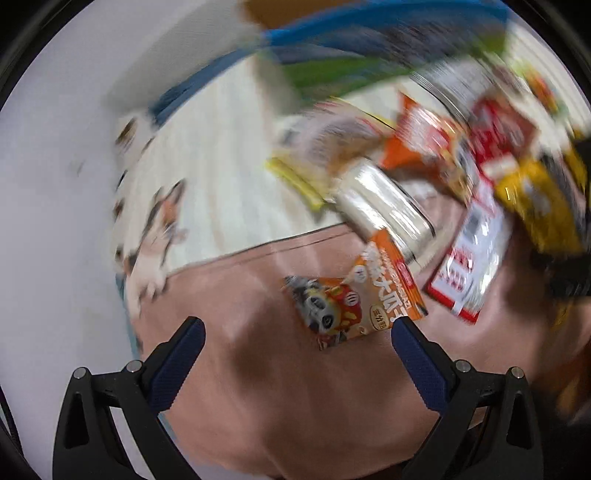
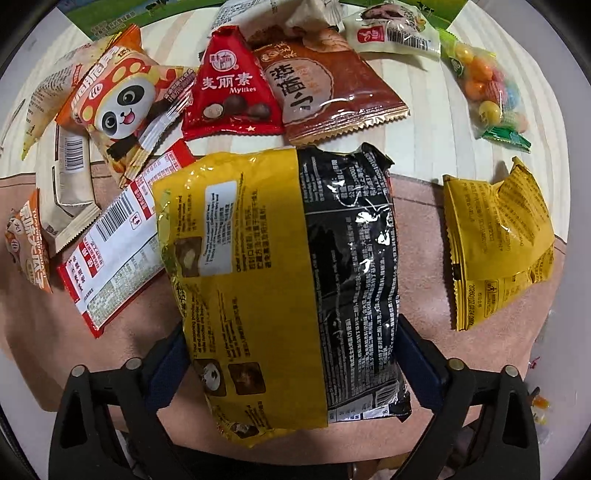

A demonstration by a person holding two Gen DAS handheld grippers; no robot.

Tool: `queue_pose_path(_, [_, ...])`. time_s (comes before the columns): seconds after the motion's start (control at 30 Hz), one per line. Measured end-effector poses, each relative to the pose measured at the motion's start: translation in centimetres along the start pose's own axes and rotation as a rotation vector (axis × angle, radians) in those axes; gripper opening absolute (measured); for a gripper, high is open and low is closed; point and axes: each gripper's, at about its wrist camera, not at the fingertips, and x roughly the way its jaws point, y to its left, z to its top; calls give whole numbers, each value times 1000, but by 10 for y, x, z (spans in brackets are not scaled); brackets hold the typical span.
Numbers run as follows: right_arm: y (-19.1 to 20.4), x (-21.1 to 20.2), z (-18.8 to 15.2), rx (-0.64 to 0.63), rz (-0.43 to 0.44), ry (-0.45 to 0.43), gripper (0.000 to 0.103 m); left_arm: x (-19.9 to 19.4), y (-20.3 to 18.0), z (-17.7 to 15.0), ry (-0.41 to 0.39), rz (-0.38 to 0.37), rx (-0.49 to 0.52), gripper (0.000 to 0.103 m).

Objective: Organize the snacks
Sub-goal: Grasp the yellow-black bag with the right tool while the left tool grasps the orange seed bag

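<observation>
Big yellow-and-black snack bag (image 2: 288,280) lies back side up on the pink cloth (image 2: 129,350), its top edge reaching the pale striped surface (image 2: 424,140). Right hand-held gripper (image 2: 290,354) straddles its lower half, one blue finger at each side edge. Jaws spread wide; can't tell if the pads actually press the bag.

Around it, right wrist view:
- red-and-white pack (image 2: 110,236), barcode up, just left, its corner tucked under the big bag
- beige pack (image 2: 68,192) and orange pack (image 2: 31,243) further left
- panda pack (image 2: 118,107) and red triangular Mylikes pouch (image 2: 231,88) above, side by side
- brown sachet (image 2: 325,92) right of the pouch, slightly overlapping it
- white pack (image 2: 391,33) at the top
- clear bag of coloured candy balls (image 2: 487,92) top right, well apart
- small yellow pack (image 2: 495,240) to the right, apart from the big bag
- green box (image 2: 96,18) at the far edge

Left wrist view is heavily motion-blurred. Left hand-held gripper (image 1: 297,330) is open, nothing between the fingers, over bare pink cloth. An orange panda-print sachet (image 1: 354,291) lies just beyond the fingertips, next to the right one. Blurred pile of packs behind it; silvery wrapper (image 1: 384,206) is the nearest readable one. Blue rim (image 1: 369,22) at the top, unclear what it belongs to.
</observation>
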Motion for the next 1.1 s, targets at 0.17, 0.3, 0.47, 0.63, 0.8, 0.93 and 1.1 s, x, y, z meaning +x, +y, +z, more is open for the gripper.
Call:
queue_pose_path(0.17, [-6,-5,-4,14,39,32,96,41,-32,4,60,-70,286,103])
queue_pose_path(0.3, [-16,-20,1,37,77,78,96,60,-47,10,64,-95,371,92])
queue_pose_path(0.47, [-30,-19,4,67,104,74,94,63,-25,13,98,-247,88,61])
queue_pose_path(0.63, [-60,-20,4,252,331,145,93,82,25,-26,298,-480,-490,58])
queue_pose_path(0.8, [-59,-21,7,211,432,176,97,92,47,-57,314,-612,-698,59])
queue_pose_path(0.93, [-43,-32,7,131,297,125,101,85,45,-54,311,-601,-591,67])
queue_pose_path(1.1, [-36,-31,9,112,211,140,101,73,25,-51,303,-520,-336,69])
